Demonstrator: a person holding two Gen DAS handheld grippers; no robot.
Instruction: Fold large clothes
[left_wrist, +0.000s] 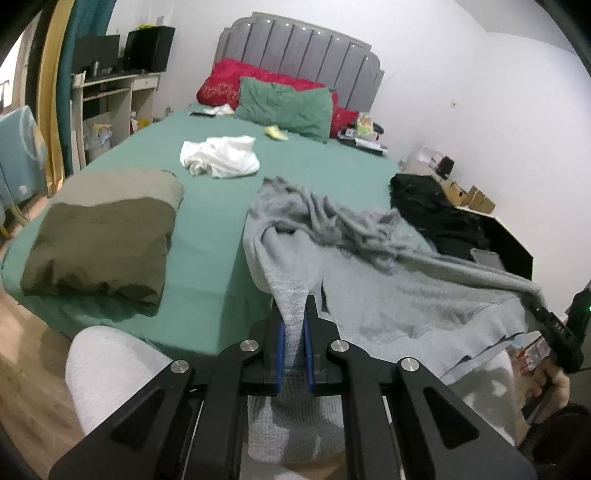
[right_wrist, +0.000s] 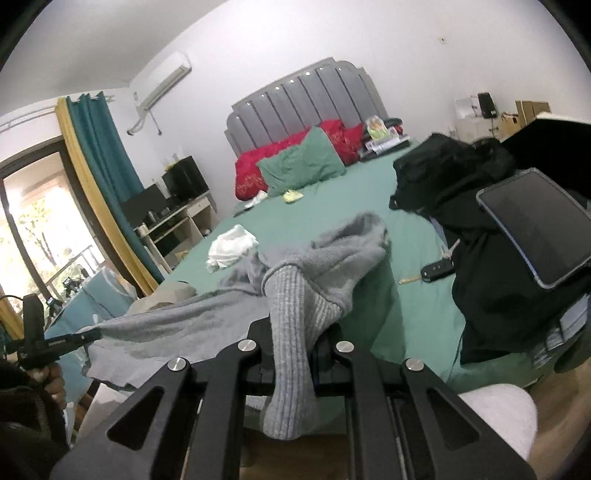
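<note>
Left tongs (left_wrist: 294, 325): clenched on an edge of the gray sweater (left_wrist: 369, 258). Right tongs (right_wrist: 295, 332): clenched on its ribbed cuff (right_wrist: 291, 317). Sweater location: near edge of the bed (left_wrist: 214, 221), bunched between the folded brown garment (left_wrist: 103, 236) at the left corner and the black clothes (right_wrist: 480, 258) on the right edge. Handling: soft, limp knit, probably light; sags between grips. Recommended hold points: cuffs, hem corners, shoulder seams; avoid single-layer pinches that stretch the knit.
</note>
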